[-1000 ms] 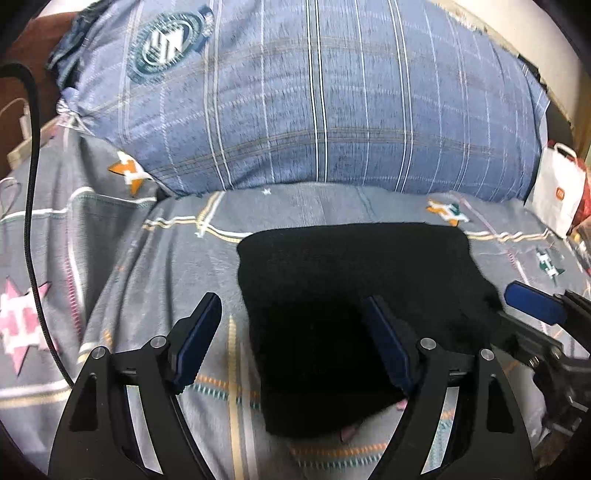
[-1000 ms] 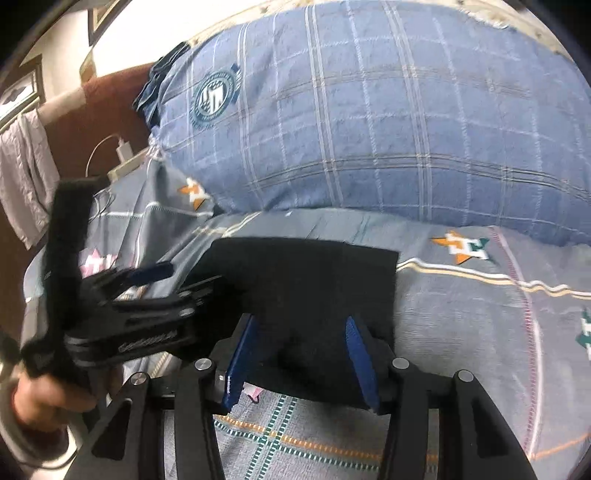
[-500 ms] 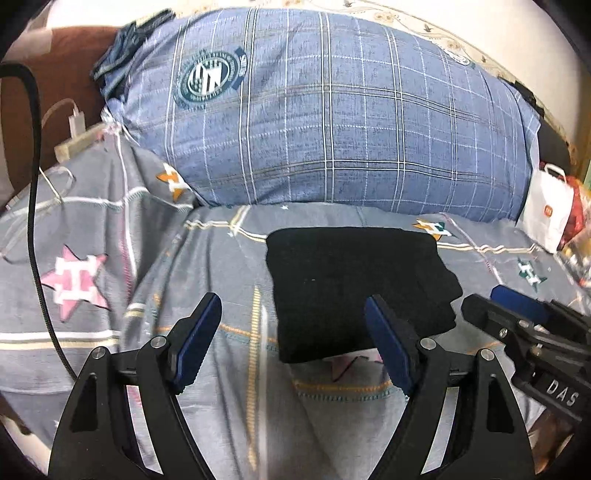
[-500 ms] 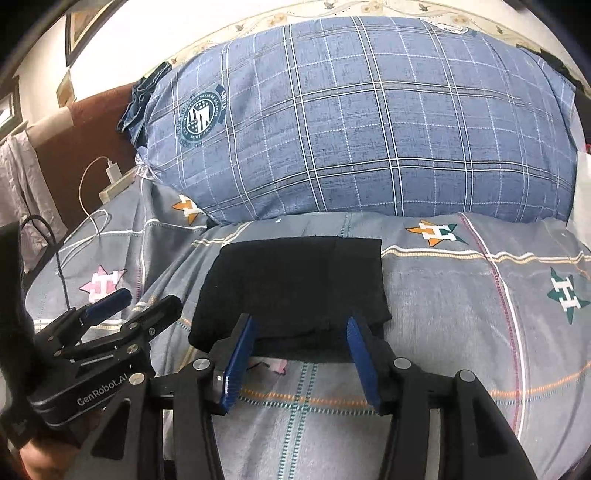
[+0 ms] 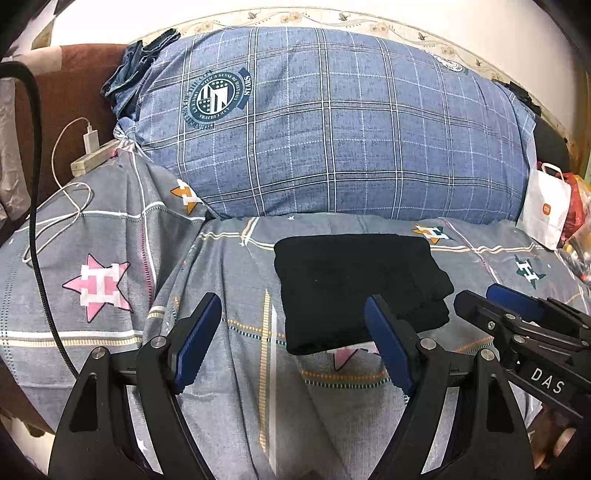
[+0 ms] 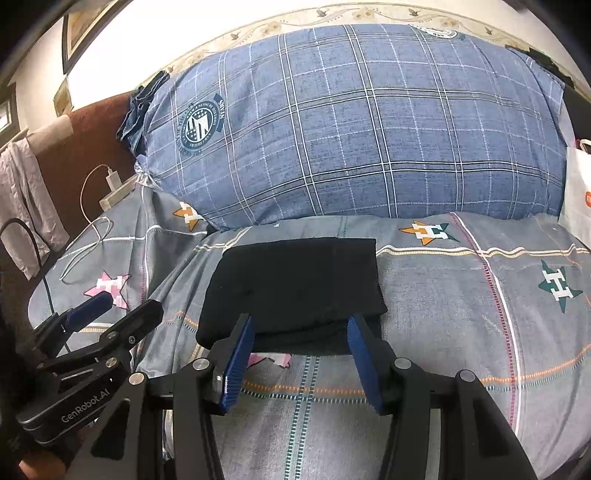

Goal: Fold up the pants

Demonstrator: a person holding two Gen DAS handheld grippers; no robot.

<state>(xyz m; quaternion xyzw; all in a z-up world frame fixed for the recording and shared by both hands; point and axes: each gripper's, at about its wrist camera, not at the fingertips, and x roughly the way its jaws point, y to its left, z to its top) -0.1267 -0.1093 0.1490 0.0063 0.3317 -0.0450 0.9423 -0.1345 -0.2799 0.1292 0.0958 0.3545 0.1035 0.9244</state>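
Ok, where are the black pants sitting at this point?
The folded black pants lie on the grey star-print bedspread, just in front of the big blue plaid pillow; in both wrist views they sit beyond the open fingers, held by neither.

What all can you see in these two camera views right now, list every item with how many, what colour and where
folded pants: one, black, lying on the bedsheet in front of the pillow
pillow: one, blue plaid with a round crest, at the head of the bed
bedsheet: one, grey with star prints, covering the bed
charger and cable: one, white, plugged into a beige power strip at left
paper bag: one, white with orange logo, far right
picture frame: one, dark, on the wall at upper left
left gripper: one, black with blue fingers, open, holding nothing
right gripper: one, black with blue fingers, open, holding nothing
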